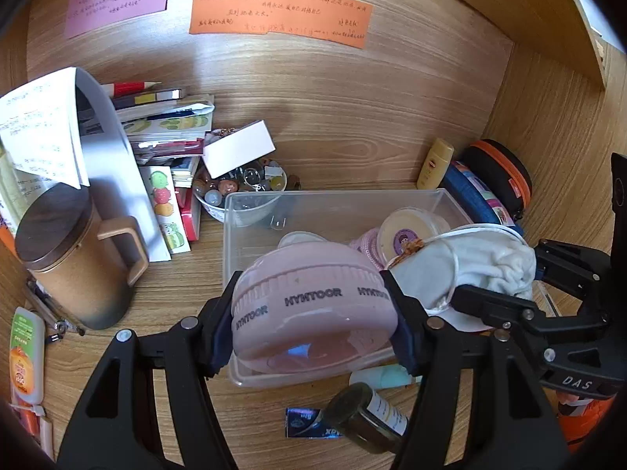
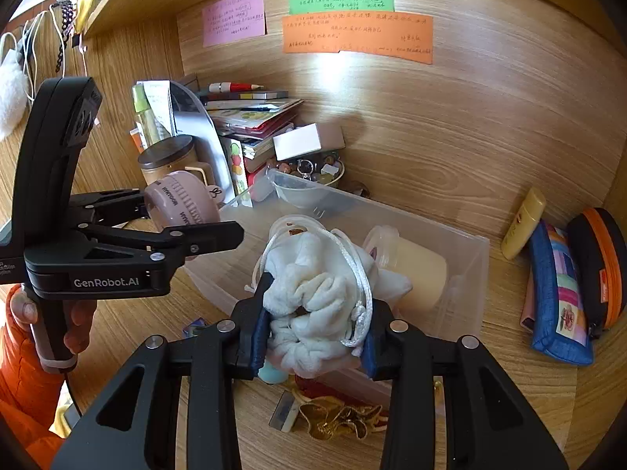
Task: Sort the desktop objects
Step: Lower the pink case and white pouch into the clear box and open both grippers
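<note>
- Hand-held gripper on the left (image 1: 313, 313): its jaws are closed on a pink round case (image 1: 313, 313) printed with "HYNTOOR", one pad pressed on each side, and the case hangs over the near end of the clear plastic bin (image 1: 250, 380).
- Hand-held gripper on the right (image 2: 315, 333): its blue-padded jaws are pinched tight on a bunched white drawstring pouch (image 2: 313, 286), held over the near edge of the same bin.
- Inside the bin lie a cream-coloured jar (image 2: 419, 274) with a purple sticker on its lid and a small pink item beside it.
- On the wooden tabletop (image 1: 352, 125), left of the bin, stand a brown lidded mug (image 1: 74, 258), a stack of books and papers (image 1: 164, 129) and a bowl of trinkets (image 1: 239, 192).
- Right of the bin, against the side wall, are a yellow tube (image 2: 523, 223), a blue patchwork pouch (image 2: 560, 301) and a black case with an orange zip (image 2: 599, 262).
- Near the front edge sit a dark glass jar (image 1: 364, 419) and gold trinkets (image 2: 341, 419).
- A hand (image 2: 47, 313) in an orange sleeve grips the left tool's handle.
</note>
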